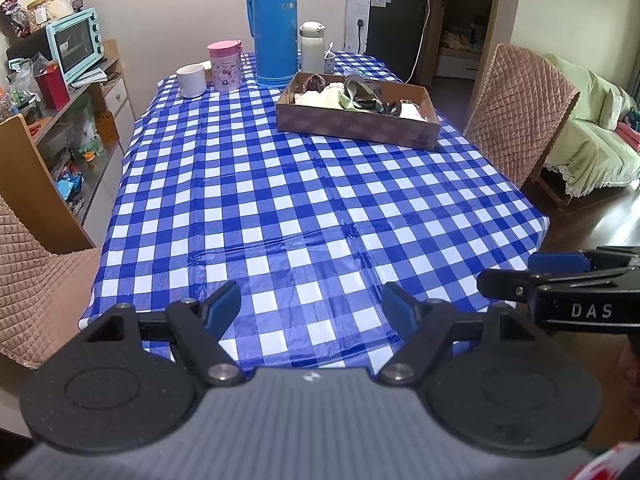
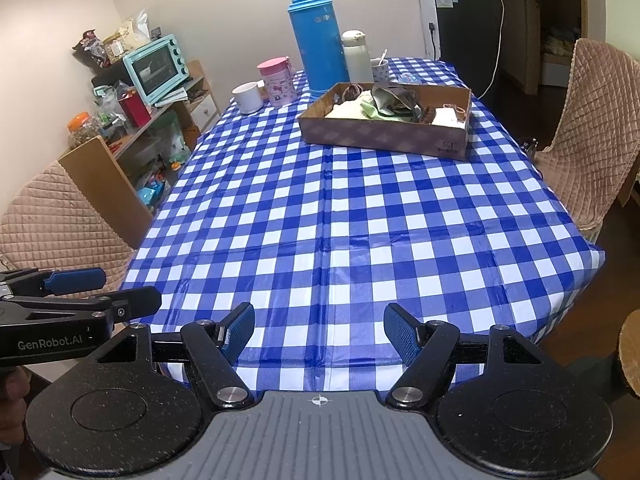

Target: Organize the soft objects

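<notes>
At the near edge of the bench, your left gripper [image 1: 311, 306] hangs just above the checked cloth with its jaws spread wide and nothing between them. Your right gripper [image 2: 319, 330] sits beside it at the same edge, its jaws apart as well and holding nothing. Between both grippers and the far half of the bench runs a bare stretch of blue-and-white cloth [image 1: 280, 208].

Farther out, toward the far right corner, stands the cardboard box [image 1: 352, 130], and the soft objects [image 1: 340, 98] lie inside it in a loose heap: pale cloth, a green piece, some darker bits. What each one is, you cannot make out from here. Behind the box, at the far edge, stand the blue thermos [image 1: 275, 28], the white flask [image 1: 312, 46], the pink cup [image 1: 225, 65] and the white mug [image 1: 191, 80].

This fits either a box waiting to be sorted or one already filled. If you do reach, you need a long carry across the cloth, coming down over the box wall.
</notes>
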Tool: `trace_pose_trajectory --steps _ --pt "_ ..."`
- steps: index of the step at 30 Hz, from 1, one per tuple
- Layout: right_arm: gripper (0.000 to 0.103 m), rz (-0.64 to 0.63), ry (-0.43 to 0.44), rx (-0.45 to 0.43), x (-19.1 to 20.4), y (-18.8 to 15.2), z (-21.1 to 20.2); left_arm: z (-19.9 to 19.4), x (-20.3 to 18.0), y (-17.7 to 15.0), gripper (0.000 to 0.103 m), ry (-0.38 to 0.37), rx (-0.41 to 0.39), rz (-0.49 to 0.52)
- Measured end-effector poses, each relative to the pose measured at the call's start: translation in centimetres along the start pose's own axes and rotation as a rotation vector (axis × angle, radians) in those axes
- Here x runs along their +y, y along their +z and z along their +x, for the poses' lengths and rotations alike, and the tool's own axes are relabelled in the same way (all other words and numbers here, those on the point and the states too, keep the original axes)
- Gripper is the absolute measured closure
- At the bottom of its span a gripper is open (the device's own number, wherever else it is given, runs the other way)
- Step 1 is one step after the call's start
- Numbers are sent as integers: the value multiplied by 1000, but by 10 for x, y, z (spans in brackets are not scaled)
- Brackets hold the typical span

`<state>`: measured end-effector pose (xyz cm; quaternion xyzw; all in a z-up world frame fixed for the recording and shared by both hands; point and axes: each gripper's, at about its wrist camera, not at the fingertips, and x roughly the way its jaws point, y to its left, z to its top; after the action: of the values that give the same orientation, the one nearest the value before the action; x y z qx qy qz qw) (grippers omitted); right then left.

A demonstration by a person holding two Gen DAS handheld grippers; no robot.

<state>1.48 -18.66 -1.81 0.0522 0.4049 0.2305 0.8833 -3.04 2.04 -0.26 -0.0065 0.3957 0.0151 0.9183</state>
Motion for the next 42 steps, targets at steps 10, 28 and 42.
trace_pose_trajectory --steps 10,28,42 --pt "32 3 -3 1 -2 1 2 5 -3 1 27 -6 -2 4" --pt "32 1 -2 2 -1 2 3 6 -2 2 27 -7 -2 4" --pt "32 4 -5 2 -1 4 5 8 0 3 27 -8 -2 5"
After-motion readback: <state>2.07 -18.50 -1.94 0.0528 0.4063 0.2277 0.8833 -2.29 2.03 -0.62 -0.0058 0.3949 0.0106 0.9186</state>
